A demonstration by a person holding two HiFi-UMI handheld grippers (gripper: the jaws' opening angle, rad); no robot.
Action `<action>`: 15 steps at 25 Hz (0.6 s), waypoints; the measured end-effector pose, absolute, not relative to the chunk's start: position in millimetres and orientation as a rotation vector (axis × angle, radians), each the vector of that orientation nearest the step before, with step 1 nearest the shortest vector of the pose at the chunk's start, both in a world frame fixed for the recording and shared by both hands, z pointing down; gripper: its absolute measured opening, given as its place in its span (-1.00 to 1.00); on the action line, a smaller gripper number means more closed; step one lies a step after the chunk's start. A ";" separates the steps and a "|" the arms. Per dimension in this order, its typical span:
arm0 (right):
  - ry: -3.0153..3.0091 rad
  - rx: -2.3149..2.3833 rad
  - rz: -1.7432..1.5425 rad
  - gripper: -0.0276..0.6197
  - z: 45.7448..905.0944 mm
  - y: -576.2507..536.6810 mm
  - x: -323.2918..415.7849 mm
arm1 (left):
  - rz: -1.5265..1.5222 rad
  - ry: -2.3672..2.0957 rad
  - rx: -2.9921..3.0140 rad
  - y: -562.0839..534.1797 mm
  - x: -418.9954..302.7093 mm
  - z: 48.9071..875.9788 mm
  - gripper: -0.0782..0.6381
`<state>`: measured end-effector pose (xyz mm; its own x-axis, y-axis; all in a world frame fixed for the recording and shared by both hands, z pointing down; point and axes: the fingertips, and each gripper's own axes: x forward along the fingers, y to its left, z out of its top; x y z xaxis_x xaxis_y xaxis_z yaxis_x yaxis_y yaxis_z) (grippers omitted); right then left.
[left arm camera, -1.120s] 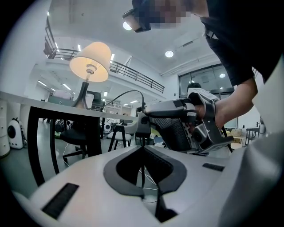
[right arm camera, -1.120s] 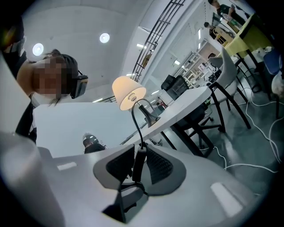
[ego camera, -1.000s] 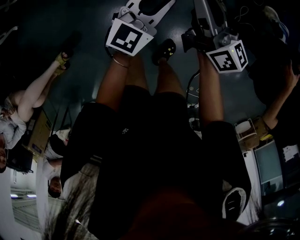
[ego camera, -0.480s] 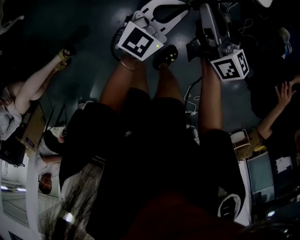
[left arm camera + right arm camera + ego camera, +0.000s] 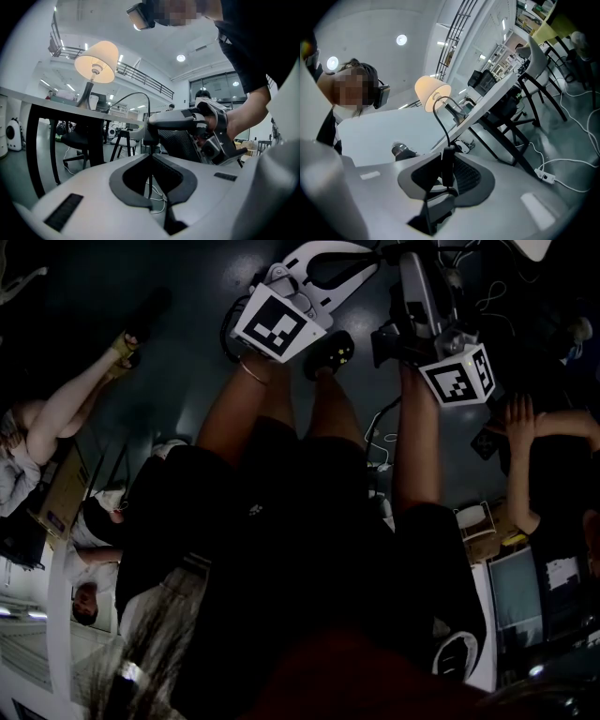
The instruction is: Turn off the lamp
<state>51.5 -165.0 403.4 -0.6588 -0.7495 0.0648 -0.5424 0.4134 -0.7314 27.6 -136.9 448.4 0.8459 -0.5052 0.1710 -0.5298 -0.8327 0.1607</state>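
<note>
The table lamp (image 5: 97, 60) with its cream shade stands lit on the white table (image 5: 28, 96); in the right gripper view the lamp (image 5: 432, 93) also glows. Its black cord (image 5: 437, 115) arcs down to an inline switch (image 5: 447, 166). My right gripper (image 5: 446, 161) is shut on that switch. My left gripper (image 5: 151, 157) is shut on the thin cord (image 5: 151, 176) just below it, close under the right gripper (image 5: 187, 123). In the dark head view only the marker cubes of the left gripper (image 5: 278, 322) and right gripper (image 5: 457, 374) stand out, above my legs.
Black table legs (image 5: 35, 150) and chairs (image 5: 543, 70) stand around the table. A power strip (image 5: 546, 176) and white cables lie on the floor. Bystanders sit at the left (image 5: 56, 427) and stand at the right (image 5: 548, 484).
The head view has shifted, so both marker cubes sit slightly lower and further right in the picture. The bystander's arm at the right has swung inward.
</note>
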 end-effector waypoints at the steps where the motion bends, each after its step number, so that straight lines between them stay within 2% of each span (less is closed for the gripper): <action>1: 2.401 -1.129 -1.090 -0.69 403.5 -164.4 51.9 | 0.179 -0.798 2.821 -136.3 28.2 448.6 -0.73; 15: 2.389 -1.135 -1.104 -0.69 406.8 -159.7 53.1 | 0.190 -0.789 2.817 -131.8 29.4 451.5 -0.73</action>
